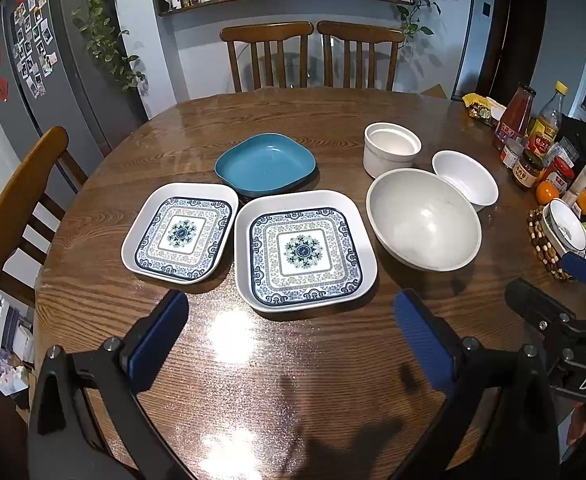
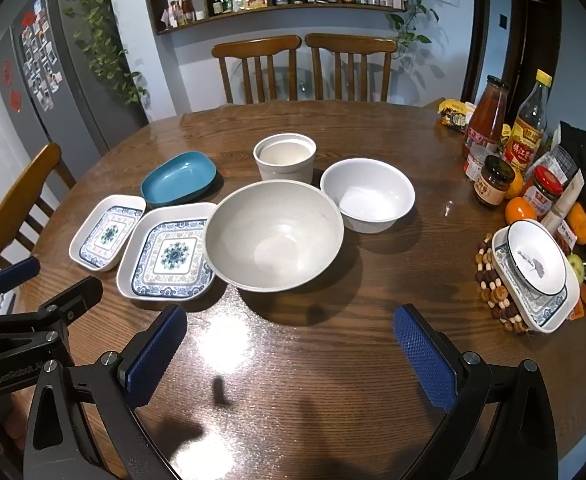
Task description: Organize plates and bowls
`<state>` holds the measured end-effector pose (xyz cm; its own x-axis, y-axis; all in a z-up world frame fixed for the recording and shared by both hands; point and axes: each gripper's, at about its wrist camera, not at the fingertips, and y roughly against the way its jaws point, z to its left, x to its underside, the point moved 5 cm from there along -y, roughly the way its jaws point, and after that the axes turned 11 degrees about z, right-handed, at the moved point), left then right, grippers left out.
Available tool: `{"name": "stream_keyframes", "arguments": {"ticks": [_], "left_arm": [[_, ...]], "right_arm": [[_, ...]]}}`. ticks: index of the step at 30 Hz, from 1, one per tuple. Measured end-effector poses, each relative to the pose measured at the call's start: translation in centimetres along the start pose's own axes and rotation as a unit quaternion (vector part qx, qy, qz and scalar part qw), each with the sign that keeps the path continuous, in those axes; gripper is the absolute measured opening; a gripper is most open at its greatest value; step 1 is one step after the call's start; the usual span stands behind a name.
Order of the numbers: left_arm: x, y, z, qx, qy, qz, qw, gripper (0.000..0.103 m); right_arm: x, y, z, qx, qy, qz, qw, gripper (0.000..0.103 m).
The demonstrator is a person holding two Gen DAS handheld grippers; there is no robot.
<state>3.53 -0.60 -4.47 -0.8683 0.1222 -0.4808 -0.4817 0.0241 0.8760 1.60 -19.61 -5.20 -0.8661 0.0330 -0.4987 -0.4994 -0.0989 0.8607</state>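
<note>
On the round wooden table (image 1: 293, 360) lie a small patterned square plate (image 1: 181, 232), a larger patterned square plate (image 1: 304, 251) and a teal dish (image 1: 265, 164) behind them. To their right stand a big white bowl (image 1: 423, 218), a smaller white bowl (image 1: 465, 178) and a white straight-walled cup (image 1: 391, 148). My left gripper (image 1: 293, 340) hovers open in front of the larger plate, holding nothing. My right gripper (image 2: 293, 352) hovers open in front of the big white bowl (image 2: 273, 236), also with nothing between its fingers. All the dishes appear unfilled.
Sauce bottles (image 2: 489, 112), jars (image 2: 493, 180) and oranges (image 2: 519, 210) crowd the table's right edge. A small bowl on a patterned plate (image 2: 537, 280) rests on a beaded trivet there. Wooden chairs (image 1: 309, 56) stand at the far side and at the left (image 1: 17, 208).
</note>
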Motion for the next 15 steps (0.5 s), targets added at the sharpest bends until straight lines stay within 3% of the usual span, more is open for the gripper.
{"name": "stream_keyframes", "arguments": {"ticks": [15], "left_arm": [[-0.1, -0.38, 0.04, 0.006, -0.002, 0.003, 1.0, 0.102]], "right_arm": [[0.1, -0.2, 0.04, 0.001, 0.0, 0.002, 1.0, 0.103]]}}
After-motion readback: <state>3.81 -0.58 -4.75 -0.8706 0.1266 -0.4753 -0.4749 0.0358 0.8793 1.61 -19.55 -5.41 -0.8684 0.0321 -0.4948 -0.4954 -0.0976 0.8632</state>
